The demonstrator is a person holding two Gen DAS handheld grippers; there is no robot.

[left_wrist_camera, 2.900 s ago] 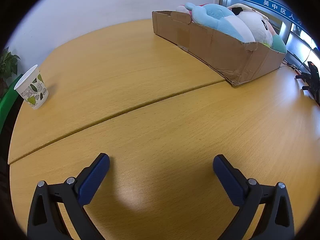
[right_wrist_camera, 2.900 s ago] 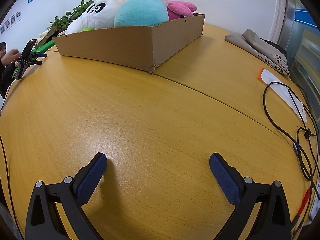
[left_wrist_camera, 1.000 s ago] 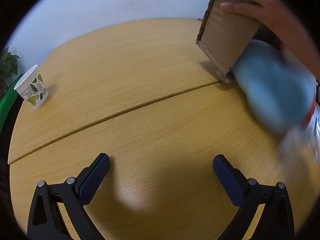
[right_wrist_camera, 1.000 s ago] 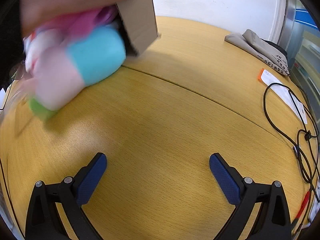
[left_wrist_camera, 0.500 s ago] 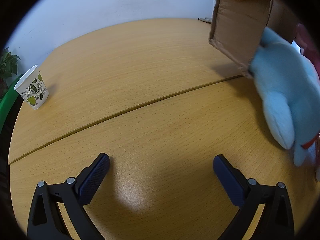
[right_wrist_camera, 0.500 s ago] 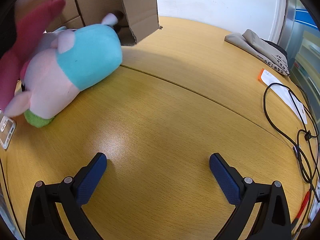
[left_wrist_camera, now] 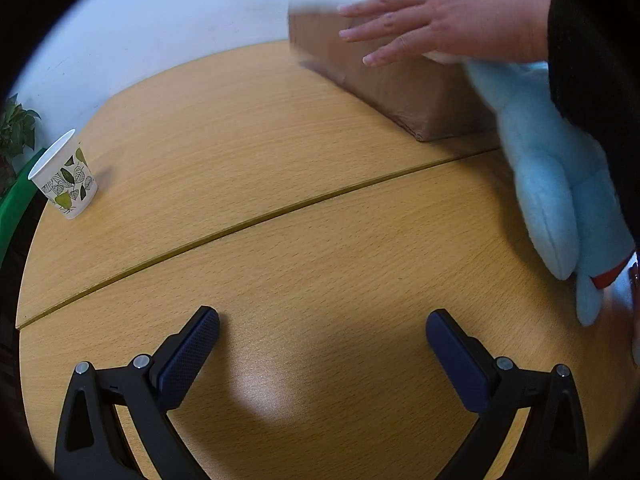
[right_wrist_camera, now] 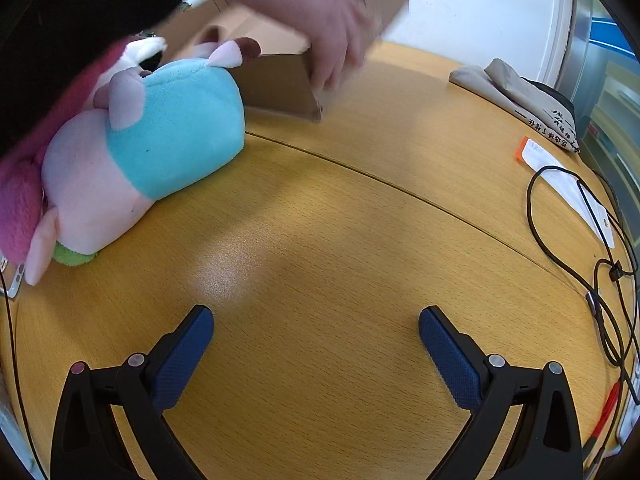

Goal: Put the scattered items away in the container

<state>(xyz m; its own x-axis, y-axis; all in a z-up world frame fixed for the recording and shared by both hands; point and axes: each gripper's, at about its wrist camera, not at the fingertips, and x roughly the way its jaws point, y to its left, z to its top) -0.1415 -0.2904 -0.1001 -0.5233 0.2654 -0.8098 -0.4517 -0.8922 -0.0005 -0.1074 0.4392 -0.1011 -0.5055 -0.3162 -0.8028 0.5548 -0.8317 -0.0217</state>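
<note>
while a bare hand (left_wrist_camera: pixel 436 24) is steadying the cardboard box (left_wrist_camera: pixel 384 80) at one o'clock, both the left gripper (left_wrist_camera: pixel 322 350) and right gripper (right_wrist_camera: pixel 316 346) are idling wide apart and empty, and the plush toys (right_wrist_camera: pixel 152 148) are lying outside it at ten o'clock, so tidying is not yet starting.

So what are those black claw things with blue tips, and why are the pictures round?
Those are two grabbers, each held by a person, each carrying a camera with a round, wide lens. One picture looks along the left gripper, the other along the right gripper. Both are open and hold nothing. A bare hand is on a cardboard box on the wooden table. Beside it lie a light blue plush toy and a pink and turquoise plush toy. A paper cup stands further off.
</note>
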